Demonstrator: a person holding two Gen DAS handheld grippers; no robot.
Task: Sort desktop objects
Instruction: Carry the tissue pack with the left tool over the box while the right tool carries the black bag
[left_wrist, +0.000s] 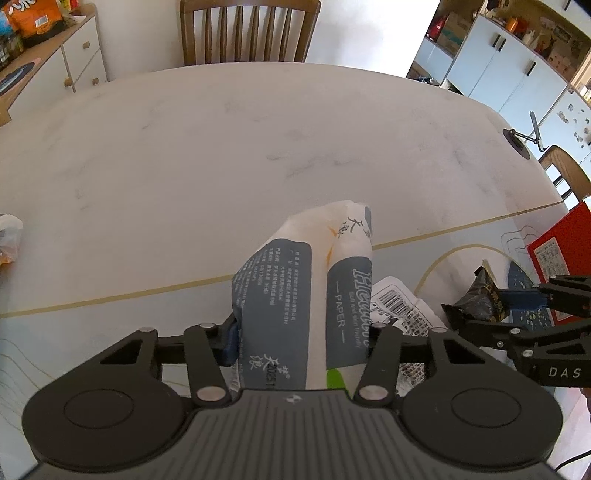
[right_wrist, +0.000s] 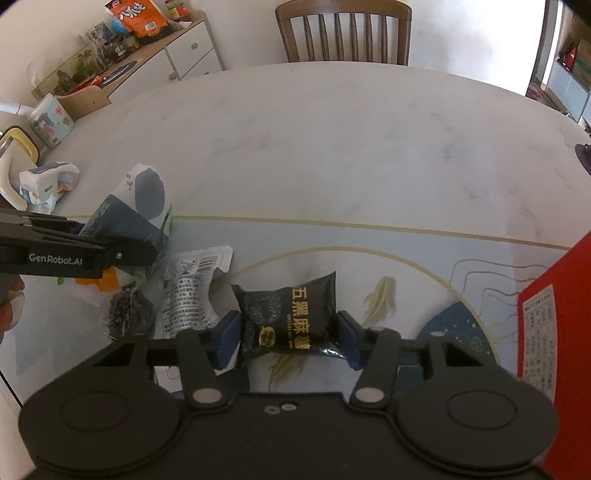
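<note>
White-and-grey soft tissue pack (left_wrist: 306, 295) clamped in left gripper (left_wrist: 299, 339); right gripper (right_wrist: 288, 332) pinches black foil snack packet (right_wrist: 291, 314); both grabbed, placement pending, wrappers lower left unsorted

Two close, downward-tilted views, shared table (left_wrist: 258, 147)

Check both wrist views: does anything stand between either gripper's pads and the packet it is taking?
Nothing visible does. The left gripper has the tissue pack directly between its pads, and the right gripper has the black snack packet likewise.
</note>
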